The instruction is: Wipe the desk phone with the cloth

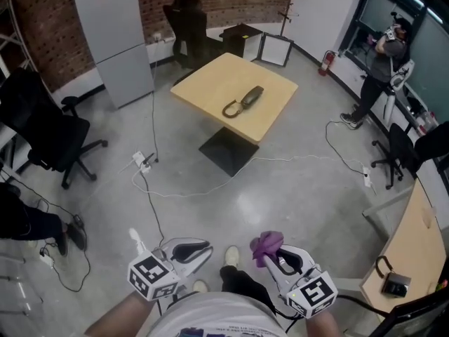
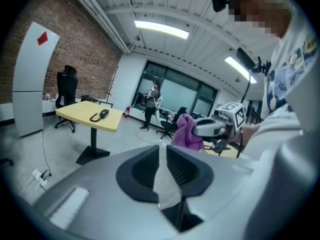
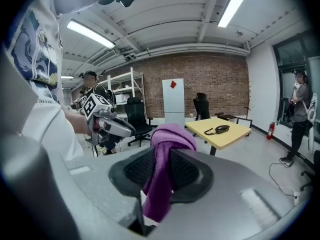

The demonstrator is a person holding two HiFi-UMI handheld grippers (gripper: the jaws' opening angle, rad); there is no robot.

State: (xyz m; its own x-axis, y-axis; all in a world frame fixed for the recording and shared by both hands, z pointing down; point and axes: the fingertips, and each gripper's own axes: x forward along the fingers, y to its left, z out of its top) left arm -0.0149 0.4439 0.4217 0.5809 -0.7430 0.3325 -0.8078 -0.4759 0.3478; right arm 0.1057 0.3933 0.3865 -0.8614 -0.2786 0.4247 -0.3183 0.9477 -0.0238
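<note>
Desk phone (image 1: 249, 98) on yellow table (image 1: 210, 76); right tool (image 1: 275, 257) grips purple cloth (image 1: 266, 243)

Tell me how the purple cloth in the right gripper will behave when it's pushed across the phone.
Probably floppy: the purple cloth folds over the right gripper's closed jaws and hangs limp, so it should bunch rather than push back. Likely light: one pinch holds the whole wad. Its soft-looking weave should drag, not slip, on the desk phone.
</note>
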